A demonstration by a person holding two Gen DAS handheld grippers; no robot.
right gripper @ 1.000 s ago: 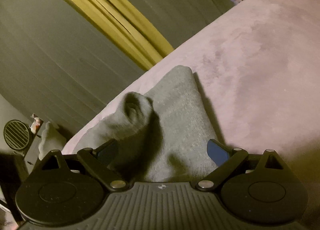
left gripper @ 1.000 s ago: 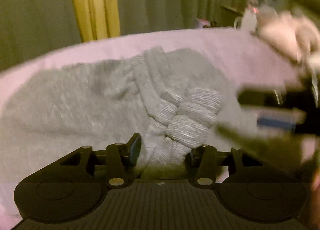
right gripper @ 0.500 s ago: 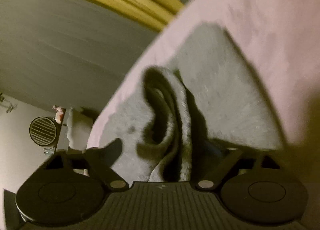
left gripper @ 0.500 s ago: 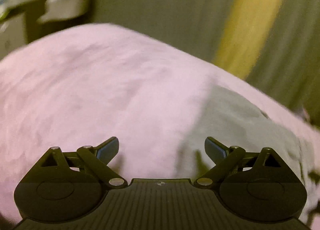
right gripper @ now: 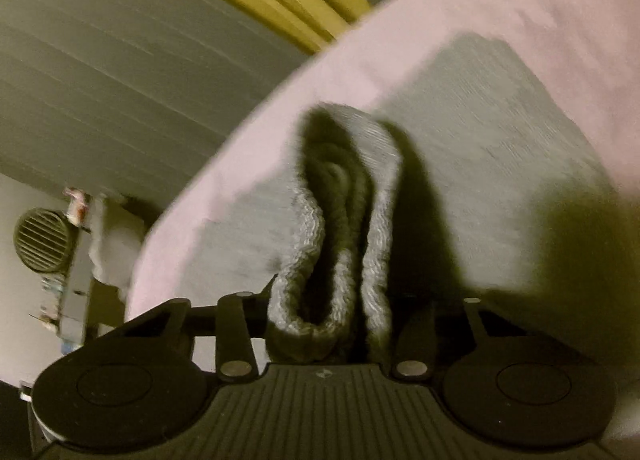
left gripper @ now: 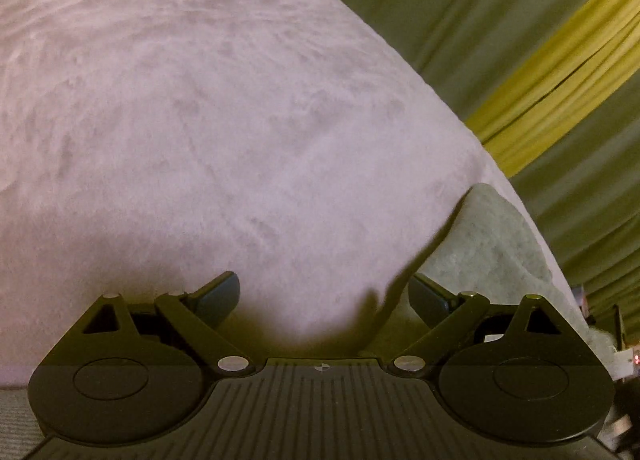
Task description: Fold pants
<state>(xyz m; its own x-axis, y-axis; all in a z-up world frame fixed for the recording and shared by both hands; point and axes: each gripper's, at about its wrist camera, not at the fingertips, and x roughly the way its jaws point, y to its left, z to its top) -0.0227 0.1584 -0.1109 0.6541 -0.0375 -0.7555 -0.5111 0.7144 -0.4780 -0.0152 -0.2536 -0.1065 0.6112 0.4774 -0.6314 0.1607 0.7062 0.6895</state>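
1. Jaws on your right gripper are drawn in narrow and pinch a bunched, ribbed fold of the grey pants; the fold stands up between the fingers as a doubled loop.
2. Jaws on your left gripper are spread wide with nothing between them; the blue-grey pads hang over bare cover.
3. Your left gripper points across the pale pink bed cover, which fills most of the left wrist view.
4. In that same view a corner of the pants lies flat on the bed just beyond the right-hand finger, near the bed's far edge.
5. From your right wrist, the rest of the pants spreads flat on the bed cover behind and to both sides of the gripped fold. The edges are blurred.
6. Beyond the bed hang grey-green curtains with a yellow curtain among them.
7. At the far left of the right wrist view, a round slatted vent and some small clutter show, too blurred to identify.
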